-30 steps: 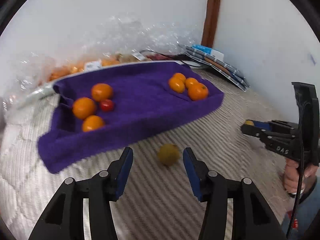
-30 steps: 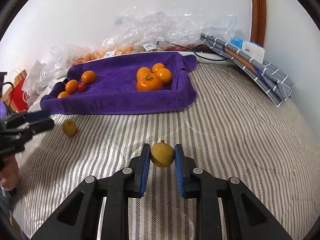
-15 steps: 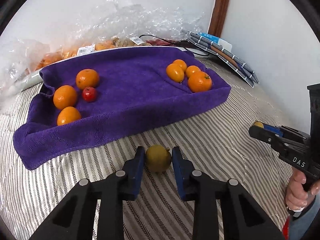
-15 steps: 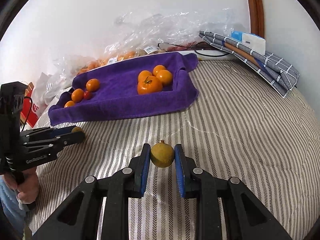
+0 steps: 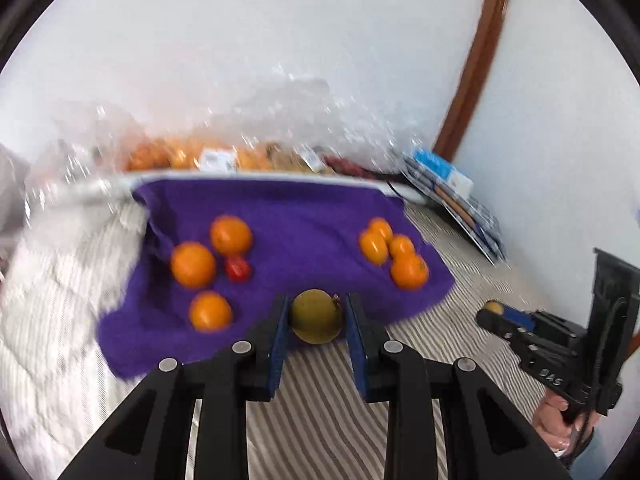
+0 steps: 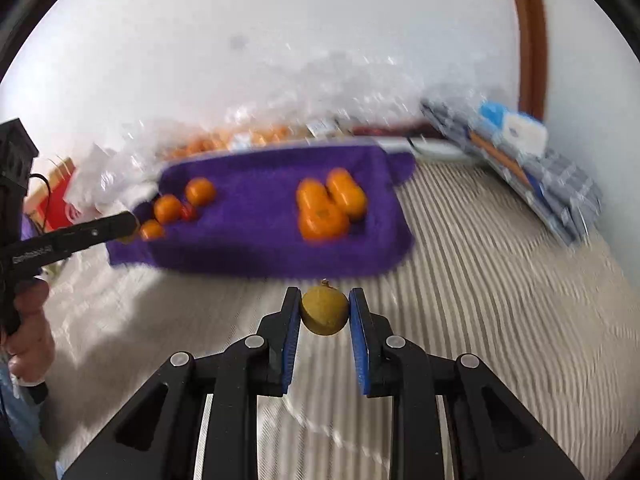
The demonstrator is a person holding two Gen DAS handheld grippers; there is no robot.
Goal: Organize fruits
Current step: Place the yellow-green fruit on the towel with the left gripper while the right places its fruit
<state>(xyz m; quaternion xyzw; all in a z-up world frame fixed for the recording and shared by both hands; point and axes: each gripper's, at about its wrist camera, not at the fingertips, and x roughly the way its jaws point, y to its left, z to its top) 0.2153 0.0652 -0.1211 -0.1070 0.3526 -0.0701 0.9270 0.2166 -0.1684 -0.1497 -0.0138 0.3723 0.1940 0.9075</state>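
My left gripper (image 5: pixel 316 318) is shut on a small yellow-brown fruit (image 5: pixel 317 316), held above the near edge of the purple towel (image 5: pixel 296 216). On the towel lie three oranges and a small red fruit (image 5: pixel 237 268) at the left, and a cluster of oranges (image 5: pixel 394 252) at the right. My right gripper (image 6: pixel 324 312) is shut on a second yellow-brown fruit (image 6: pixel 324 310), lifted over the striped bedcover just short of the purple towel (image 6: pixel 256 208). In each wrist view the other gripper shows at the side: the right gripper (image 5: pixel 494 312) and the left gripper (image 6: pixel 128 224).
Clear plastic bags of fruit (image 5: pixel 224 148) lie behind the towel against the white wall. Folded striped cloth with a blue-white pack (image 6: pixel 520 148) leans at the right by a brown door frame (image 5: pixel 472 68). A red bag (image 6: pixel 60 196) stands at the left. Striped bedcover (image 6: pixel 500 280) spreads right.
The left gripper closed on the yellow-brown fruit that lay on the bedcover and lifted it toward the towel. The right gripper rose a little, still holding its fruit.
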